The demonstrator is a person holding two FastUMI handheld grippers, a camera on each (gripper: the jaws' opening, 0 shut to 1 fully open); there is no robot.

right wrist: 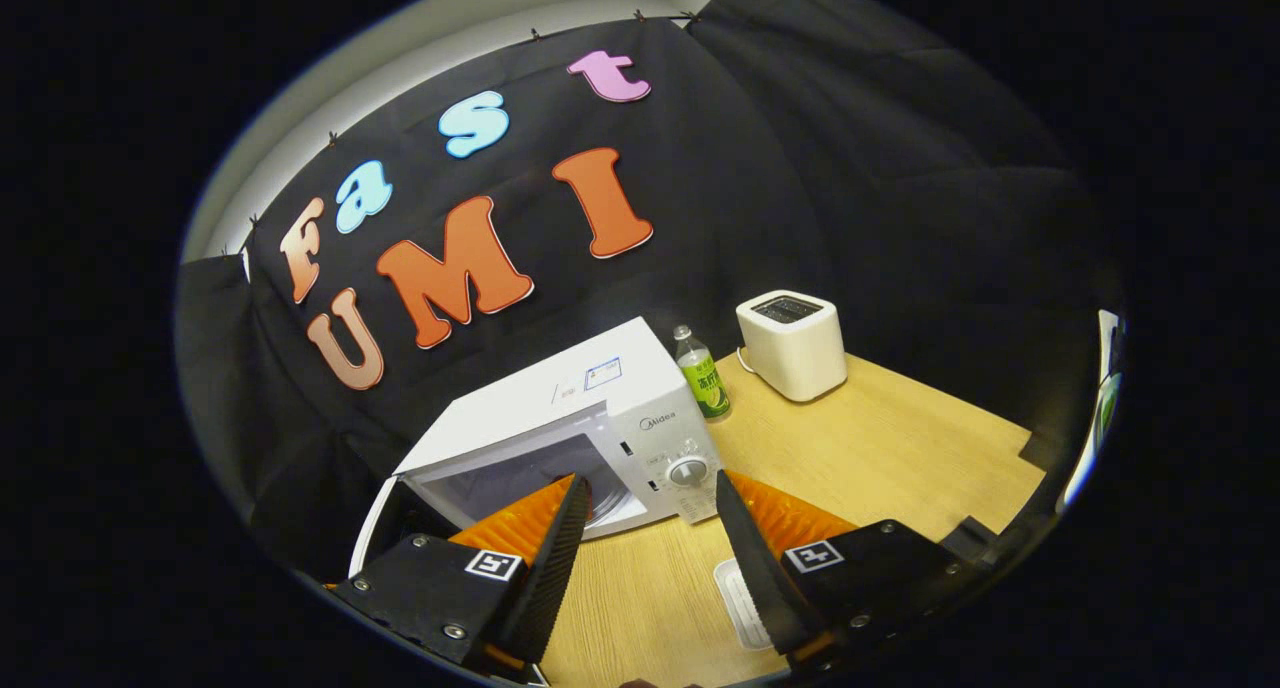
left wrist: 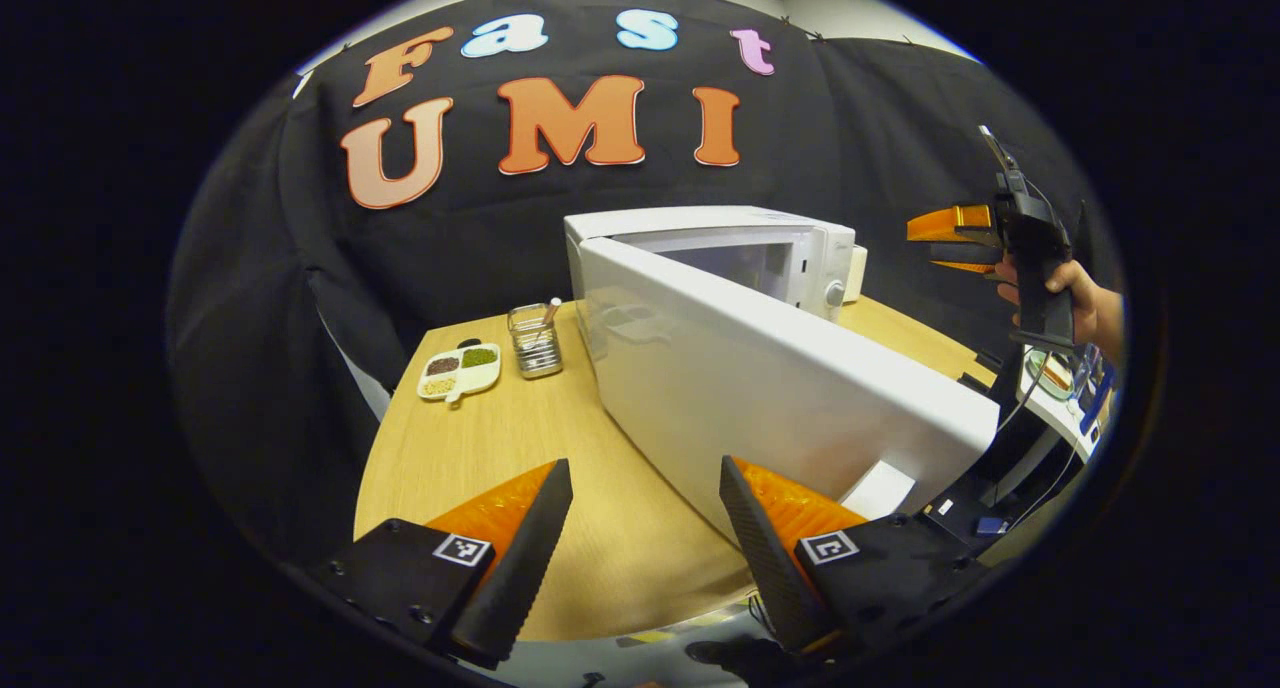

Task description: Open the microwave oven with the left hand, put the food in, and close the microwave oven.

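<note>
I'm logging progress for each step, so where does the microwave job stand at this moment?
Done: the microwave door stands swung open. In hand: nothing; the left gripper and right gripper are both open and empty, the right one raised above the table. Left: a white container lies below the right gripper, its contents unclear; loading and closing remain.

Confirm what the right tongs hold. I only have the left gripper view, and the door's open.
Observer: Nothing. The right tongs are open and empty.
Operator: Anything right of the microwave?
Observer: A green-labelled bottle stands against the microwave.
Operator: Where's the food?
Observer: Possibly the flat white container on the table, in front of the control panel. I can't tell its contents.
</note>
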